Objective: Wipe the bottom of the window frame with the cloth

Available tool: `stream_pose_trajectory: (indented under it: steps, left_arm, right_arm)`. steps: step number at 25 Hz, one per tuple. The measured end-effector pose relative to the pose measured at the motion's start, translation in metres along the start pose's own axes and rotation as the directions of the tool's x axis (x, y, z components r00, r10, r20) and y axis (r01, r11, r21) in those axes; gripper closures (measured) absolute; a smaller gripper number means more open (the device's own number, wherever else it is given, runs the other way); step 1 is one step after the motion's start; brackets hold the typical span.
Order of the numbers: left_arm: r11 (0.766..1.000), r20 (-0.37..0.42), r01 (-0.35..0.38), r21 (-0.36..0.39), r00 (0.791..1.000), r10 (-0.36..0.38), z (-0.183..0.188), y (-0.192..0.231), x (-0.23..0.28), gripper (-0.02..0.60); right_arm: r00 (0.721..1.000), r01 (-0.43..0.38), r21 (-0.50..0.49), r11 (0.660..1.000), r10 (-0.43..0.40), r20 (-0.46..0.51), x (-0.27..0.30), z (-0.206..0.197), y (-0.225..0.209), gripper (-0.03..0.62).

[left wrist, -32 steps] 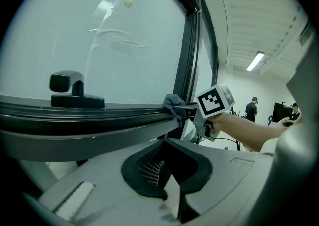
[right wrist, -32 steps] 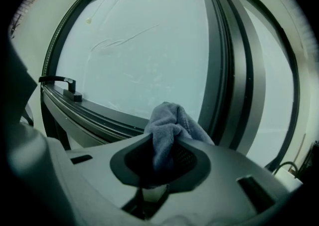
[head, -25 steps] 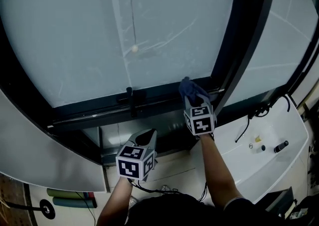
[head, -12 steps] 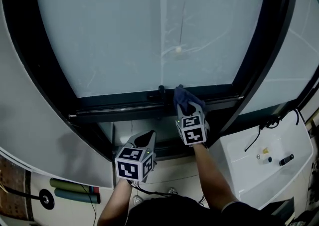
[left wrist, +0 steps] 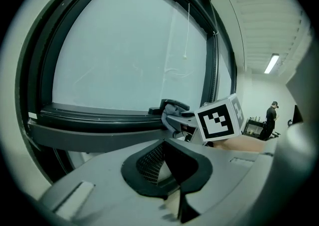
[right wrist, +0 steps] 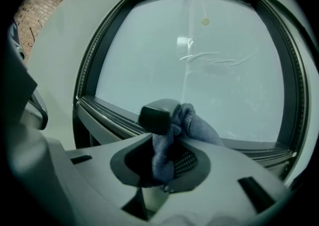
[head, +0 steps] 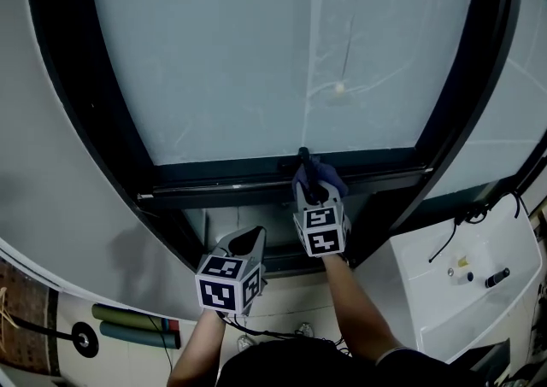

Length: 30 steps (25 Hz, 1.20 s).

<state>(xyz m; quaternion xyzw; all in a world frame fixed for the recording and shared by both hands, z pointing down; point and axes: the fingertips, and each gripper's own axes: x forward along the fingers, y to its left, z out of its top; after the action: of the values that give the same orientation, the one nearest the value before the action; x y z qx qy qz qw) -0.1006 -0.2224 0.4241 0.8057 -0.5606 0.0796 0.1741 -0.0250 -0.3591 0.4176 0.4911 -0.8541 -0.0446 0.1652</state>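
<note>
**Right gripper, cloth on bottom rail, at the latch**

Tool: right gripper (head: 313,190), jaws clenched on a blue cloth (head: 319,176). The cloth fills the gap between the pads and bunches out past the tips.

Position: the cloth's free end lies on the bottom rail (head: 214,180) of the dark window frame, about mid-span. It is pressed against, or just beside, a black latch (head: 302,155) that stands up from the rail. Actual contact with the latch cannot be confirmed.

Second tool: left gripper (head: 246,242), jaws together and holding nothing. It is held low, below the rail and well clear of it, idle.

Surround: pale glass (head: 256,52) directly above the rail.

Status (judged): wipe under way, with the rail to the left of the latch probably still to cover.

Hazards (judged):
- The cloth may snag on the latch if it is dragged across and not lifted over, which could pull it out of the jaws.
- The bunched cloth meets the rail only in a narrow strip, so the rail's grooves may be missed.
- If the cloth slips back, the hard jaw tips could scrape the rail or glass.
</note>
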Motion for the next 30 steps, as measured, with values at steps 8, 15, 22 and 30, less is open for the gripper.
stream_pose_trajectory:
  steps: [8, 15, 22, 30]
  left_arm:
    - [1.000, -0.001, -0.031, -0.004, 1.000, 0.031, -0.004, 0.037, -0.025, 0.577]
    - [0.997, 0.009, -0.075, -0.015, 0.997, 0.075, -0.006, 0.071, -0.051, 0.577]
    - [0.990, 0.017, -0.136, -0.042, 0.990, 0.137, -0.012, 0.107, -0.080, 0.577]
    - [0.972, 0.016, -0.227, -0.068, 0.973, 0.228, -0.021, 0.147, -0.120, 0.577]
  right_arm:
    - [0.999, -0.024, 0.007, 1.000, 0.024, 0.029, 0.011, 0.012, 0.045, 0.523]
    - [0.992, -0.117, -0.020, 0.993, 0.118, 0.039, 0.026, 0.034, 0.108, 0.523]
    - [0.976, -0.211, -0.064, 0.975, 0.214, 0.040, 0.042, 0.053, 0.170, 0.523]
    - [0.935, -0.347, -0.117, 0.931, 0.353, 0.039, 0.062, 0.078, 0.255, 0.522]
